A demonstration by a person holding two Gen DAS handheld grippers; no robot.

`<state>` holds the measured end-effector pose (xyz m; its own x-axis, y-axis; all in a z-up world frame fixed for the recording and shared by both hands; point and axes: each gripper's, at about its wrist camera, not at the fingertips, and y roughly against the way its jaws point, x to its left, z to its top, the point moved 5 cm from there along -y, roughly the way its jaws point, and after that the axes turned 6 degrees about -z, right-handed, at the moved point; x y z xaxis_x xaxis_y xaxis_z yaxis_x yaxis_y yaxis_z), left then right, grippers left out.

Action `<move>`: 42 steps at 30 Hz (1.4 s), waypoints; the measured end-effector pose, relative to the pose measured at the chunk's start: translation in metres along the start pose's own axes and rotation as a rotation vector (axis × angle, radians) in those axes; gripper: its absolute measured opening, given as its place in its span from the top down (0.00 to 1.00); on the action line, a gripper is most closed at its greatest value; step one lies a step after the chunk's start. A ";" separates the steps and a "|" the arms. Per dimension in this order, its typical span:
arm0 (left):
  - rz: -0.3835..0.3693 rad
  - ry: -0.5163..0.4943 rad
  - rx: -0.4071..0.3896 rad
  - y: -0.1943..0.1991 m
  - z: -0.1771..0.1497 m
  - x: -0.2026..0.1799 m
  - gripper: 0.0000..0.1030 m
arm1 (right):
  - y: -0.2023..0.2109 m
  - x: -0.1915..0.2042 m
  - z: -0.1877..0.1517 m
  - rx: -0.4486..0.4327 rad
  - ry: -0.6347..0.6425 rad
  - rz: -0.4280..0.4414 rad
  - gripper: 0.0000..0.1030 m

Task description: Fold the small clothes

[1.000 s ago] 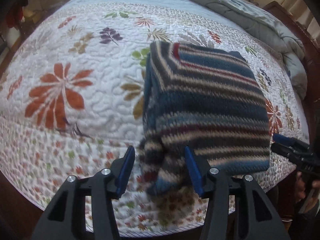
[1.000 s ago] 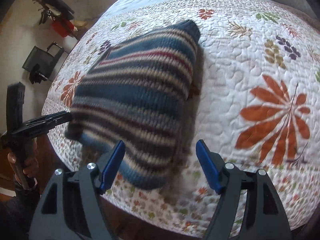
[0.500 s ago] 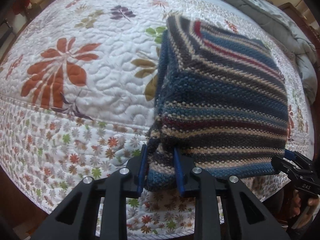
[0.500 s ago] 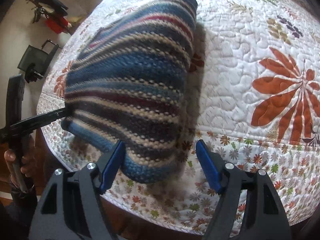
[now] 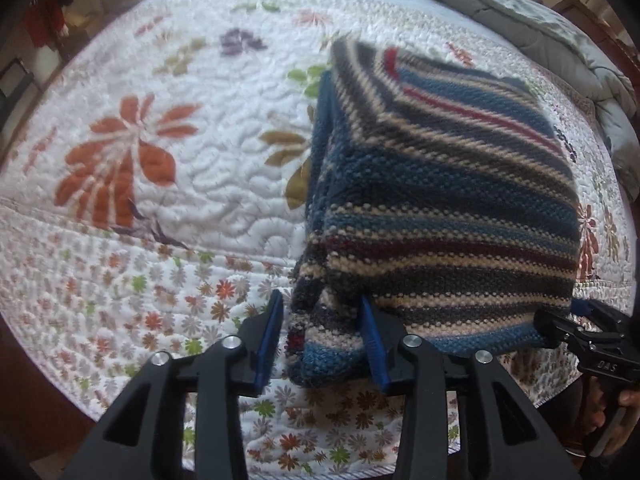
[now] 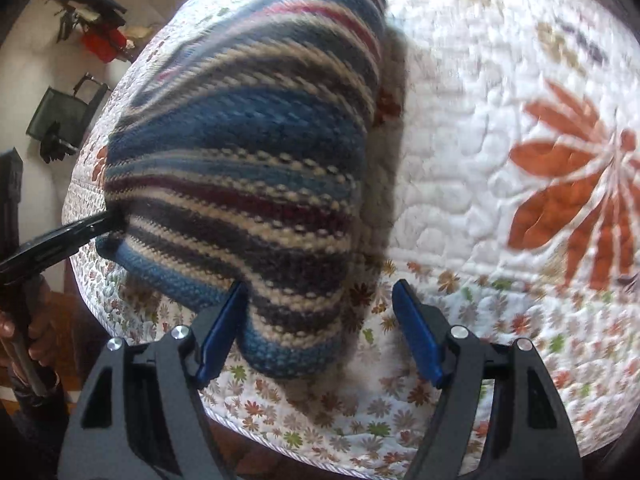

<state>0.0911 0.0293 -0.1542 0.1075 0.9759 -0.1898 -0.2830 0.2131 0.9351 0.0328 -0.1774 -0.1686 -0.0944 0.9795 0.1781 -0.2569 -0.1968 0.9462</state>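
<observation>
A folded striped knit sweater [image 5: 440, 184], blue, cream, grey and dark red, lies near the front edge of a floral quilted bed [image 5: 160, 200]. My left gripper [image 5: 320, 340] is open, its jaws standing either side of the sweater's near left corner without pressing it. The sweater also shows in the right wrist view [image 6: 248, 168]. My right gripper [image 6: 320, 328] is open wide around the near right corner. The left gripper's tip shows in the right wrist view [image 6: 60, 236] at the sweater's left edge; the right gripper shows in the left wrist view [image 5: 576, 332] at its right corner.
A grey duvet [image 5: 540, 28] is bunched at the bed's far right. A dark wooden bed frame [image 5: 592, 12] stands beyond it. On the floor left of the bed are a black chair [image 6: 64, 120] and a red and black object [image 6: 100, 40].
My left gripper was open, shut on the sweater's near left corner half a second ago, and has now opened again. The right gripper has moved closer around the near right corner, staying open.
</observation>
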 end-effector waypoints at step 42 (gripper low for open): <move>-0.413 0.009 0.129 -0.073 0.095 0.011 0.04 | -0.012 -0.007 0.088 -0.046 -0.038 0.210 0.13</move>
<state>0.2033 0.0195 -0.1965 0.1780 0.8103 -0.5583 -0.0965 0.5790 0.8096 0.1212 -0.1786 -0.1572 -0.1140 0.9176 0.3808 -0.2794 -0.3974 0.8741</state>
